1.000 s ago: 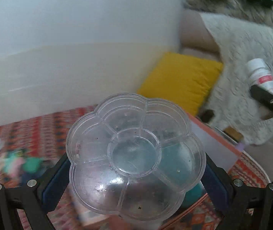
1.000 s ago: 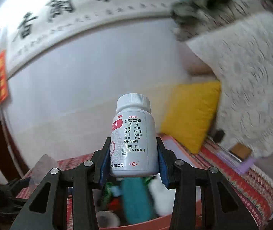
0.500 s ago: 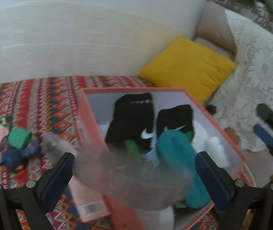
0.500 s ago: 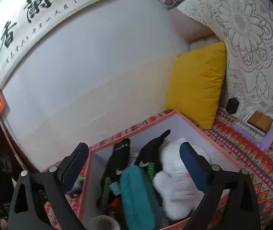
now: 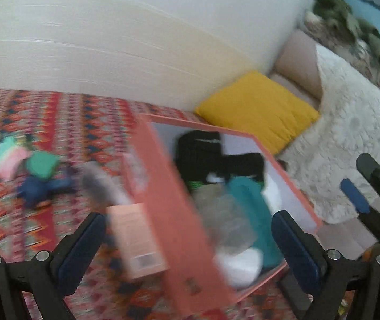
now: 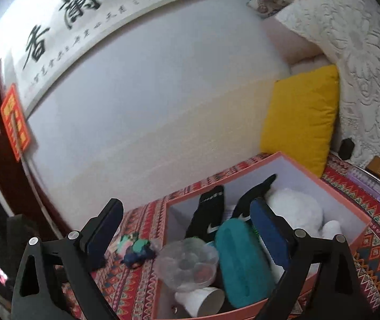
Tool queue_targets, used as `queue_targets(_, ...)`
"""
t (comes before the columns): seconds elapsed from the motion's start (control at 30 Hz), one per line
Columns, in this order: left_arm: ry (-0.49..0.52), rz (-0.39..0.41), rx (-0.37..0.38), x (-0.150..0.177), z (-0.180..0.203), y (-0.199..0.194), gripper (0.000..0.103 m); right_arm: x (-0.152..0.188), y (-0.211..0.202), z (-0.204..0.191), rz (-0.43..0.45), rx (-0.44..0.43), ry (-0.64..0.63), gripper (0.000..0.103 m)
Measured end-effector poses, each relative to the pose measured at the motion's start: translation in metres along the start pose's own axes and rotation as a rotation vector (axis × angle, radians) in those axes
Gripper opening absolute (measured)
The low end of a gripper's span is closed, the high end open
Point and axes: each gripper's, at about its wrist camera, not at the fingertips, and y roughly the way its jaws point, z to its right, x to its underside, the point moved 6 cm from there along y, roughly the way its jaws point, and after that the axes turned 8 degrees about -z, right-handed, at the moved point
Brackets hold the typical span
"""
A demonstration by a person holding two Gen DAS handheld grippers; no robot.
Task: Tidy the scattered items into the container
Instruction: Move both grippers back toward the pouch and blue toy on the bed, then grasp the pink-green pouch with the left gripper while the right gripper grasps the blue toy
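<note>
Both grippers are hanging over the salmon cardboard box [image 6: 283, 160] with fingers spread wide and nothing between them: left gripper [image 5: 187, 242], right gripper [image 6: 187, 229]. Inside I am seeing a clear flower-shaped plastic tray [image 6: 187, 264], a teal case [image 6: 240, 256], black socks [image 6: 208, 218], a white plush [image 6: 294, 210] and a paper cup [image 6: 203, 298]. Soft fabric toys [image 5: 24, 168] and a peach carton [image 5: 134, 240] are lying outside on the woven patterned surface [image 5: 78, 122]. I am judging those loose pieces need gathering next, pinching the limp toys low and centrally.
</note>
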Motion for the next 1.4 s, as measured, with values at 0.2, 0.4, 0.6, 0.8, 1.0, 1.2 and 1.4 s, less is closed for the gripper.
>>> queue_targets(0.2, -0.06, -0.042, -0.223, 0.052, -0.089, -0.012, 0.102, 0.028, 0.029, -0.061, -0.126, -0.108, -0.102, 0.098)
queue_targets(0.4, -0.251, -0.051, -0.292, 0.072, -0.179, -0.018, 0.102, 0.099, 0.08, -0.155, -0.32, -0.134, -0.333, 0.098)
queue_targets(0.6, -0.27, -0.036, -0.319, 0.023, -0.232, -0.004, 0.102, 0.16, 0.139, -0.196, -0.441, -0.082, -0.459, 0.098)
queue_targets(0.8, -0.012, -0.092, -0.386, -0.041, -0.243, 0.057, 0.102, 0.183, 0.171, -0.178, -0.519, -0.063, -0.42, 0.098)
queue_targets(1.0, 0.162, -0.183, -0.45, -0.074, -0.261, 0.139, 0.102, 0.188, 0.19, -0.168, -0.551, -0.052, -0.441, 0.098)
queue_targets(1.2, 0.158, -0.212, -0.364, -0.082, -0.266, 0.168, 0.087, 0.189, 0.192, -0.168, -0.54, -0.038, -0.51, 0.098)
queue_targets(1.4, 0.158, -0.218, -0.405, -0.049, -0.253, 0.132, 0.082, 0.192, 0.191, -0.164, -0.56, -0.068, -0.479, 0.098)
